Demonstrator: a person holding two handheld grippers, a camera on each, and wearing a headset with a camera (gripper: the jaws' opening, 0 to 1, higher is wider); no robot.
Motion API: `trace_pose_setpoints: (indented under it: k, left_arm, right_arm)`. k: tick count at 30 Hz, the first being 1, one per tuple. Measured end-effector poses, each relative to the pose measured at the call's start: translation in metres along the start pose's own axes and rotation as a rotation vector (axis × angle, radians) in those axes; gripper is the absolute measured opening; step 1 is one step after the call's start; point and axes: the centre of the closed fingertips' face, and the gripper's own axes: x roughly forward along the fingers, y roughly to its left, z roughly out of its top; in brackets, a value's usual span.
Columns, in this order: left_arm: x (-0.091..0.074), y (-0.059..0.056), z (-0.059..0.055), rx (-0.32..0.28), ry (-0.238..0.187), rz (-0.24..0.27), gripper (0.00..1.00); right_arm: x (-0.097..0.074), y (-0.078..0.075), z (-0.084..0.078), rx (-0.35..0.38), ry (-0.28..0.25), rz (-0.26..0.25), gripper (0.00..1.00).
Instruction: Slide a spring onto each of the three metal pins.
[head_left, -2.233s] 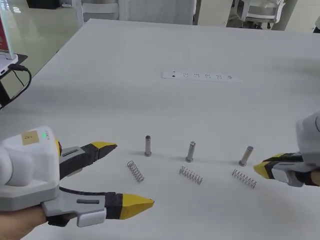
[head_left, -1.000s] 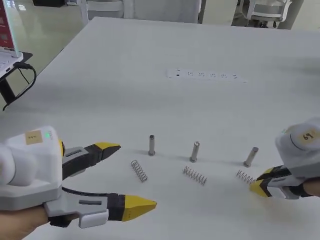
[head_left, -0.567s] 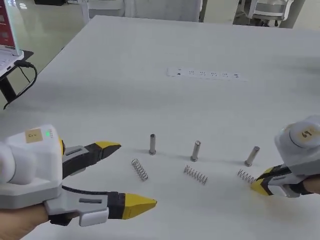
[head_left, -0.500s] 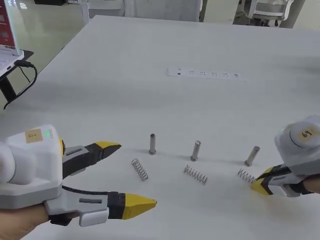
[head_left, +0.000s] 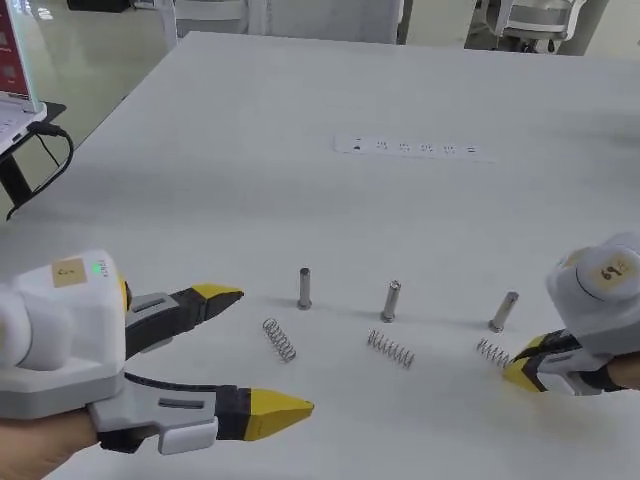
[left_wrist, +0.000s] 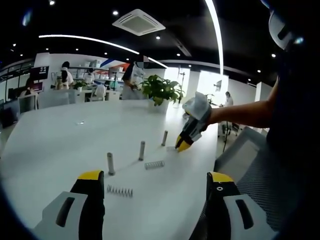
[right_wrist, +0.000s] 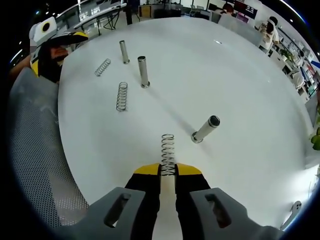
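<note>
White table (head_left: 300, 120) in an open-plan office. A recessed power strip (head_left: 412, 149) sits at 12 o'clock of the work, well apart from it.

Head view: three metal pins stand in a row running 9 to 3 o'clock: left pin (head_left: 304, 287), middle pin (head_left: 392, 300), right pin (head_left: 504, 311). All three springs lie flat on the table, none on a pin.
- left spring (head_left: 279, 339): at 7 o'clock of the left pin, near it
- middle spring (head_left: 390, 349): at 6 o'clock of the middle pin
- right spring (head_left: 492, 352): at 7 o'clock of the right pin, near it

Right gripper (head_left: 518, 368) is low at the table, with its yellow tips at the 4 o'clock end of the right spring. In the right gripper view the jaws are pinched narrow on the near end of that spring. The spring's coils run straight out toward 12 o'clock, and the right pin is just beside it at 2 o'clock.

Left gripper (head_left: 272, 350) hovers at 8 o'clock of the layout, with its jaws spread wide and gripping nothing. In the left gripper view the left spring lies just ahead, between the tips, and the right gripper sits past the far pin.
</note>
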Motion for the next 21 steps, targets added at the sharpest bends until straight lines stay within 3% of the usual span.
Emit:
trace_pose_setpoints:
  k: [9, 21]
  left_arm:
    - [0.002, -0.005, -0.001, -0.001, 0.004, -0.023, 0.78]
    - [0.002, -0.008, 0.000, 0.006, 0.006, -0.059, 0.70]
  right_arm:
    - [-0.011, 0.011, 0.007, -0.009, -0.029, 0.026, 0.08]
    - [-0.032, 0.036, 0.041, -0.095, -0.080, 0.074, 0.08]
